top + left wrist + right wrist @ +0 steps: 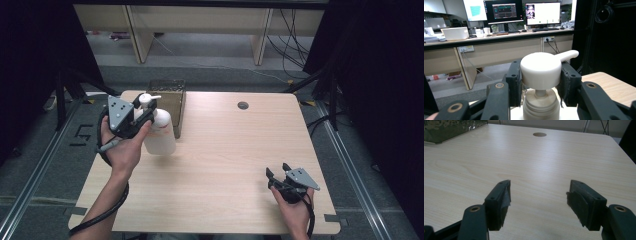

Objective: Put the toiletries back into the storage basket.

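A white pump bottle (161, 134) stands on the wooden table (225, 165) at the back left, just in front of a dark box. My left gripper (145, 112) is shut on its pump head. In the left gripper view the two black jaws press on either side of the round white pump head (540, 68), whose spout points away to the right, and my left gripper (541, 75) sits level with it. Near the table's front right corner my right gripper (278, 170) rests low and open. In the right gripper view my right gripper (539, 195) has bare tabletop between its jaws.
A dark olive mottled box (171, 99) stands behind the bottle at the table's back edge; its corner appears as the box (449, 128) in the right gripper view. A round cable hole (243, 105) lies at the back centre. Desks with monitors (504, 11) stand beyond the table.
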### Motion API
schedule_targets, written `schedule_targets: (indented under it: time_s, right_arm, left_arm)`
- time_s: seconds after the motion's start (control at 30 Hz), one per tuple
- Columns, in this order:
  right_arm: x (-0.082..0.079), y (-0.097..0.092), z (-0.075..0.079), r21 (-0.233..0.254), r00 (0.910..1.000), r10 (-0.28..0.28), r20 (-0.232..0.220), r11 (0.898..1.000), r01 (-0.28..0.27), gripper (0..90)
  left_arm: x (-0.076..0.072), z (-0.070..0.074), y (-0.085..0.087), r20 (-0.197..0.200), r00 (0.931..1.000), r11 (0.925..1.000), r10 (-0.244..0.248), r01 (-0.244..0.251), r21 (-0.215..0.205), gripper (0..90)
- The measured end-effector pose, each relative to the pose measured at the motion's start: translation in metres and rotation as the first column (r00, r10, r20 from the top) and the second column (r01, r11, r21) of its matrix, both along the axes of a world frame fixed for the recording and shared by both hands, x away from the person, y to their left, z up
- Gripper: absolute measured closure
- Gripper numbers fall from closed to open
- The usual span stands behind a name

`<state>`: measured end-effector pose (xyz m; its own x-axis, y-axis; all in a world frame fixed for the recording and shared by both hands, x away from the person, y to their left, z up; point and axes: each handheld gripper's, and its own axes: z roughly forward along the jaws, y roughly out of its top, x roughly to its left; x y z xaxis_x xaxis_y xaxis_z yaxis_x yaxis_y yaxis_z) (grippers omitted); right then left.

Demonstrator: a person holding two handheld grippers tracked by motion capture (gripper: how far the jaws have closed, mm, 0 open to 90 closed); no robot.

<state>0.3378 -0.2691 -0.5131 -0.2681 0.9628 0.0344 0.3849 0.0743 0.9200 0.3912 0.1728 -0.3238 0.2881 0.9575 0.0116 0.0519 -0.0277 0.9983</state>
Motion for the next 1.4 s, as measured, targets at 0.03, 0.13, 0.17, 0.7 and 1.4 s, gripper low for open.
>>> schedule_targets:
  time_s: [0.03, 0.13, 0.17, 0.7, 1.4]
  right_arm:
    - [0.0, 0.0, 0.0, 0.0, 1.0, 0.004, 0.002, 1.0, -0.004, 35.3]
    - [0.0, 0.0, 0.0, 0.004, 1.0, 0.004, 0.003, 1.0, -0.004, 35.2]
    - [0.0, 0.0, 0.0, 0.004, 1.0, 0.004, 0.003, 1.0, -0.004, 35.2]
    - [0.0, -0.001, 0.0, 0.003, 0.9999, 0.005, -0.009, 1.0, -0.005, 35.2]
    - [0.001, -0.001, 0.0, 0.0, 1.0, 0.009, 0.002, 1.0, -0.009, 35.1]
  left_arm:
    - [0.001, 0.001, 0.0, 0.0, 1.0, 1.0, 0.002, -0.002, 0.001, 59.1]
    - [0.003, 0.003, 0.001, 0.006, 1.0, 1.0, 0.005, -0.005, 0.0, 59.1]
    - [0.003, 0.003, 0.001, 0.006, 1.0, 1.0, 0.005, -0.005, 0.0, 59.1]
    - [0.016, 0.015, 0.011, 0.033, 0.999, 0.9996, 0.029, -0.029, -0.006, 59.1]
    - [0.034, 0.023, 0.02, 0.06, 0.9975, 0.9993, 0.037, -0.037, -0.002, 59.1]
